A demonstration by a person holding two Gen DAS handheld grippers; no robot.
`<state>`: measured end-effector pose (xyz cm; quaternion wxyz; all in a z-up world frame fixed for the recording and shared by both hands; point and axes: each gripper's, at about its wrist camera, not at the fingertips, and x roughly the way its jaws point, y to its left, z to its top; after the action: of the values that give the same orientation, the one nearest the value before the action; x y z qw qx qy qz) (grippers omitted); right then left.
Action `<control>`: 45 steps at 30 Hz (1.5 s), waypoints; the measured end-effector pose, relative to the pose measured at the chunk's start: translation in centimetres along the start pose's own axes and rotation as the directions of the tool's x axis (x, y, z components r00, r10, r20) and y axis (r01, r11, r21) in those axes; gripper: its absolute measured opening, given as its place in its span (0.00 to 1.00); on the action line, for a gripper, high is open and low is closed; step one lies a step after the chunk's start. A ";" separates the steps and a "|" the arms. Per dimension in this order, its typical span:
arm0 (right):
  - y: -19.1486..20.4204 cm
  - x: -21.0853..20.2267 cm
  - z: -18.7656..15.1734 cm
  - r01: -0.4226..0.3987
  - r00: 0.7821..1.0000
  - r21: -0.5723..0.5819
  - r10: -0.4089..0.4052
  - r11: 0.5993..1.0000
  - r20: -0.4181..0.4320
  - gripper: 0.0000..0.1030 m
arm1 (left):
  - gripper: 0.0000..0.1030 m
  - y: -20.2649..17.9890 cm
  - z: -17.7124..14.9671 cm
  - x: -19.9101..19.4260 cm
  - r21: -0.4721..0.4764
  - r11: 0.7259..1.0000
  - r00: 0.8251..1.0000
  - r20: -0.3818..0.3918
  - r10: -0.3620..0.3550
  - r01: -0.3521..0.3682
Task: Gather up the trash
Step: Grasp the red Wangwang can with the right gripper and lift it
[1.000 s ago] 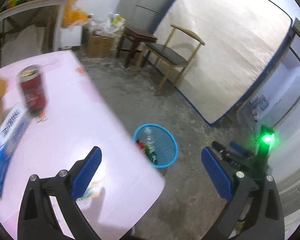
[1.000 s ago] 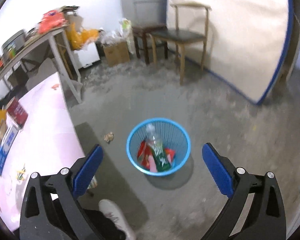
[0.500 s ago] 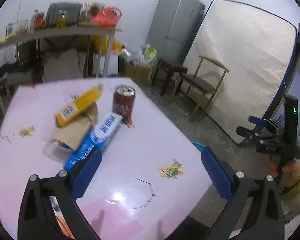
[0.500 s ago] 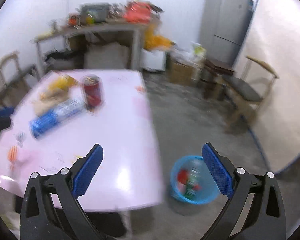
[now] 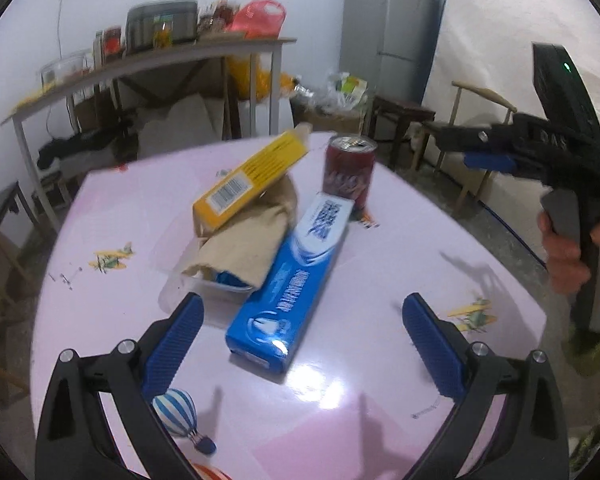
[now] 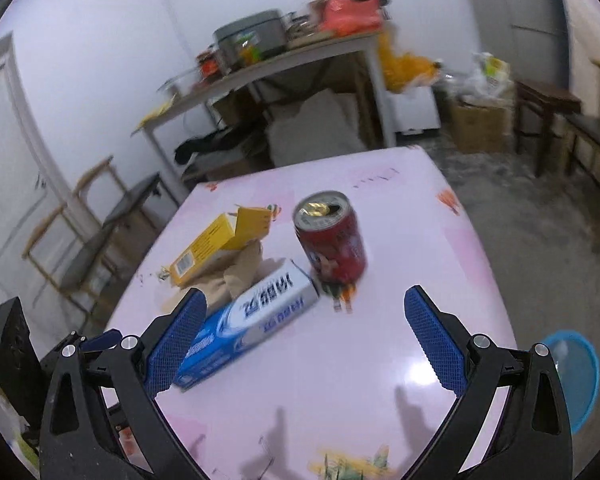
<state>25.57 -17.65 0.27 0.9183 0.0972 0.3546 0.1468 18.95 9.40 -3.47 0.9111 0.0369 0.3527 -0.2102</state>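
Observation:
On the pink table (image 5: 372, 380) (image 6: 412, 216) lie a blue toothpaste box (image 5: 296, 280) (image 6: 248, 316), a yellow box (image 5: 252, 180) (image 6: 216, 244) propped on crumpled brown paper (image 5: 248, 248) (image 6: 240, 272), and an upright red can (image 5: 348, 172) (image 6: 332, 236). My left gripper (image 5: 300, 348) hangs open just above the near end of the blue box. My right gripper (image 6: 300, 340) is open too, over the table in front of the can and the blue box. The blue trash basket (image 6: 576, 376) stands on the floor at the table's right edge.
A cluttered shelf table (image 5: 148, 64) (image 6: 284, 60) stands behind against the white wall. A grey fridge (image 5: 388, 28), a wooden chair (image 5: 472, 128) and cardboard boxes (image 6: 480, 128) sit at the right. A person's hand (image 5: 568, 252) holds the right gripper body. Chairs (image 6: 84, 236) stand left of the table.
Both views have swung from the floor and basket up to the table. Both grippers have come closer to the trash pile, still open with nothing in them.

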 end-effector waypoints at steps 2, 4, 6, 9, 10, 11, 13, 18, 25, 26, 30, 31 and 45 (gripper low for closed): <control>0.2 2.6 1.0 0.007 1.000 -0.042 -0.008 0.999 -0.026 0.93 | 0.92 0.8 0.2 1.3 -0.017 1.000 0.999 -0.034 -0.002 0.001; 0.0 5.0 2.0 0.010 0.999 -0.075 -0.013 0.997 -0.048 0.93 | 0.86 1.6 0.3 2.7 -0.030 1.000 0.997 -0.079 -0.011 0.008; -0.5 6.5 2.6 0.009 0.998 -0.101 -0.016 0.995 -0.068 0.93 | 0.80 2.2 0.2 3.9 -0.040 0.999 0.993 -0.116 -0.023 0.019; -1.1 8.9 3.5 -0.017 0.996 -0.126 0.005 0.992 -0.094 0.93 | 0.73 2.5 -0.1 4.8 -0.049 0.998 0.987 -0.154 -0.047 0.040; -1.3 9.4 3.7 -0.017 0.995 -0.124 0.004 0.992 -0.099 0.93 | 0.71 2.5 -0.2 5.0 -0.048 0.998 0.986 -0.161 -0.052 0.045; -1.7 10.0 3.9 -0.017 0.994 -0.118 0.004 0.993 -0.111 0.92 | 0.69 2.5 -0.3 5.3 -0.047 0.998 0.984 -0.170 -0.056 0.048; -2.0 11.0 4.0 -0.019 0.991 -0.119 0.003 0.993 -0.132 0.89 | 0.67 2.2 -0.3 5.5 -0.048 0.998 0.981 -0.185 -0.052 0.044; -2.3 11.6 3.7 -0.046 0.985 -0.099 0.029 0.994 -0.168 0.63 | 0.55 2.1 -0.6 6.1 -0.094 0.995 0.975 -0.216 -0.058 0.038; -2.0 9.7 2.6 0.007 0.983 -0.111 -0.028 0.994 -0.183 0.63 | 0.52 1.1 -0.8 5.2 -0.136 0.989 0.972 -0.222 -0.080 0.051; -2.1 9.2 2.3 0.017 0.982 -0.110 -0.038 0.994 -0.187 0.63 | 0.51 0.9 -0.9 4.9 -0.141 0.989 0.970 -0.228 -0.081 0.049; -2.2 5.8 -0.1 0.024 0.979 -0.087 -0.041 0.996 -0.199 0.63 | 0.50 -0.4 -2.1 3.6 -0.182 0.981 0.959 -0.263 -0.108 0.060; -2.0 4.6 -1.1 0.017 0.978 -0.083 -0.034 0.996 -0.205 0.63 | 0.50 -0.8 -2.4 3.2 -0.195 0.979 0.956 -0.270 -0.119 0.067; 0.6 -2.4 -8.2 -0.054 0.962 -0.006 0.050 0.999 -0.270 0.63 | 0.64 -6.9 -5.7 -1.5 -0.327 0.858 0.827 -0.281 -0.488 0.396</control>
<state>18.21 -17.27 -4.01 0.8580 0.0794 0.4725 0.1852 11.53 4.95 -6.22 0.7551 -0.1264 0.5334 -0.3596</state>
